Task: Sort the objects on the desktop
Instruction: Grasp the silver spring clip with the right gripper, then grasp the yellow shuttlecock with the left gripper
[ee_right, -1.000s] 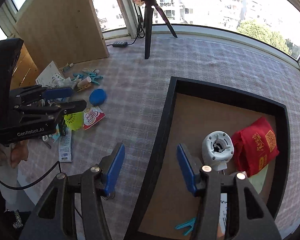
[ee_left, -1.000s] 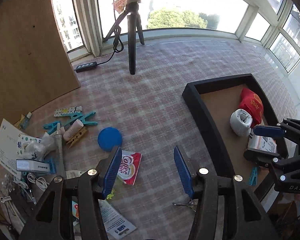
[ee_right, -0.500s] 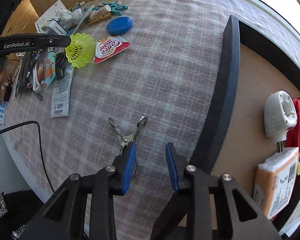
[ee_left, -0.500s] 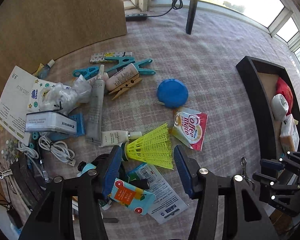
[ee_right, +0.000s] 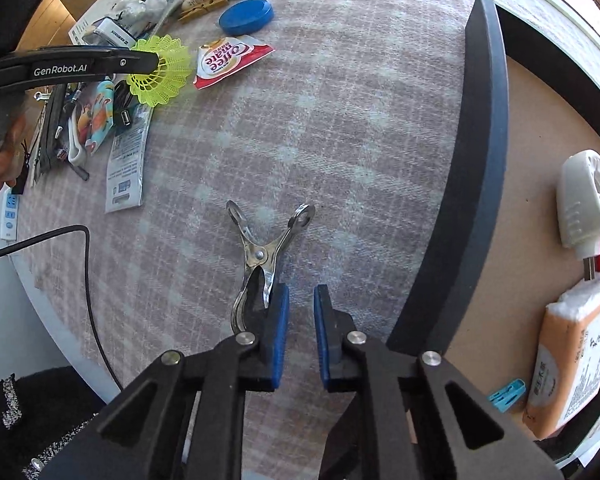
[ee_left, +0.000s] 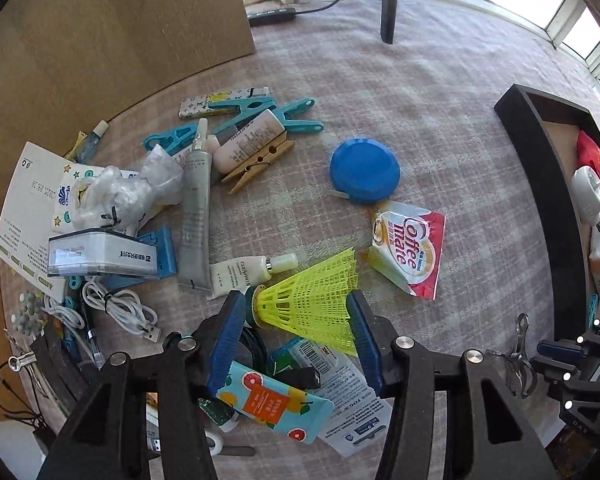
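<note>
A yellow shuttlecock [ee_left: 316,304] lies on the plaid cloth between the open blue pads of my left gripper [ee_left: 296,324], skirt toward the right pad; it also shows in the right wrist view [ee_right: 160,70]. My right gripper [ee_right: 300,320] is nearly closed with a narrow gap, low over the cloth; a metal clip [ee_right: 260,256] lies just left of its left pad, outside the gap. The black tray [ee_right: 480,160] lies to the right.
The tray holds a white plug device [ee_right: 588,200], a tissue pack [ee_right: 572,352], a red pouch [ee_left: 592,160] and a blue peg [ee_right: 506,394]. A blue lid [ee_left: 364,170], Coffee mate sachet [ee_left: 410,246], tubes, pegs, cables and papers clutter the left.
My left gripper has dropped closer around the shuttlecock. My right gripper has moved in beside the metal clip and its jaws have narrowed.
</note>
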`<action>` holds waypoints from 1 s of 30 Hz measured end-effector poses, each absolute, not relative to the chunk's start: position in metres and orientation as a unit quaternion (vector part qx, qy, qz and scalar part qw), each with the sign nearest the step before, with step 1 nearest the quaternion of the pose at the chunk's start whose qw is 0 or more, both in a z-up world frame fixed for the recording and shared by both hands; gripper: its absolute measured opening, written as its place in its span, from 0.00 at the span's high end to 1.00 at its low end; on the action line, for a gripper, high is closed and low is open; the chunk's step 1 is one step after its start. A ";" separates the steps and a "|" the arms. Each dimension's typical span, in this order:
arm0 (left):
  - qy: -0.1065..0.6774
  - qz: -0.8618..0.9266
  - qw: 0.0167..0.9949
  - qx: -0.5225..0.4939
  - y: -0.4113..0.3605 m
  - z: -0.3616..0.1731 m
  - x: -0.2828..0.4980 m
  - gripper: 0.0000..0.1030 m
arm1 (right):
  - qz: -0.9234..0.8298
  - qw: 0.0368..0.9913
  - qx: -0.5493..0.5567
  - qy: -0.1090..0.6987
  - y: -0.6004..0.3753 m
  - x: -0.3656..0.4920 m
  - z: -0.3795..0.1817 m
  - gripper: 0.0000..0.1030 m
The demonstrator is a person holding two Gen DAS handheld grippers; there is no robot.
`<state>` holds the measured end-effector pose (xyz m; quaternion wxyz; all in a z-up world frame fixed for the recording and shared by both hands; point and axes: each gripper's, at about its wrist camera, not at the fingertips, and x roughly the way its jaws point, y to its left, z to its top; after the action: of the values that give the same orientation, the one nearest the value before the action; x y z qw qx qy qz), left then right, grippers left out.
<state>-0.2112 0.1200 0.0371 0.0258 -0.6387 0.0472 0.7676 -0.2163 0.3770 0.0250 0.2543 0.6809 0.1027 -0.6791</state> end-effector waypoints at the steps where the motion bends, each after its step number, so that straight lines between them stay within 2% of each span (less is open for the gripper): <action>1: 0.046 0.767 0.027 -0.639 0.120 0.037 -0.211 0.54 | -0.678 0.257 0.681 0.104 0.377 -0.216 0.026 0.87; 8: 0.060 0.764 0.027 -0.642 0.126 0.030 -0.213 0.54 | -0.674 0.254 0.681 0.133 0.369 -0.212 0.021 0.88; 10: 0.065 0.765 0.019 -0.640 0.126 0.027 -0.215 0.56 | -0.677 0.252 0.679 0.132 0.367 -0.212 0.023 0.94; 12: 0.071 0.770 0.007 -0.635 0.125 0.027 -0.217 0.71 | -0.682 0.251 0.674 0.134 0.366 -0.214 0.028 0.96; 16: 0.058 0.778 0.009 -0.625 0.118 0.034 -0.221 0.86 | -0.692 0.250 0.665 0.126 0.371 -0.221 0.035 0.99; 18: 0.053 0.783 0.004 -0.619 0.113 0.037 -0.222 0.97 | -0.696 0.246 0.664 0.120 0.374 -0.227 0.039 0.99; 25: 0.039 0.786 0.006 -0.617 0.099 0.038 -0.216 0.98 | -0.666 0.246 0.700 0.083 0.390 -0.236 0.043 0.98; 27: 0.031 0.785 0.006 -0.619 0.102 0.040 -0.211 0.98 | -0.665 0.249 0.701 0.067 0.395 -0.235 0.052 0.90; 30: 0.027 0.786 0.006 -0.618 0.097 0.039 -0.200 0.98 | -0.664 0.257 0.701 0.040 0.401 -0.235 0.066 0.87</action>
<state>-0.2003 0.0970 0.0393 0.0063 -0.6180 0.0266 0.7857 -0.2354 0.4015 0.0663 0.2574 0.7008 0.0401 -0.6640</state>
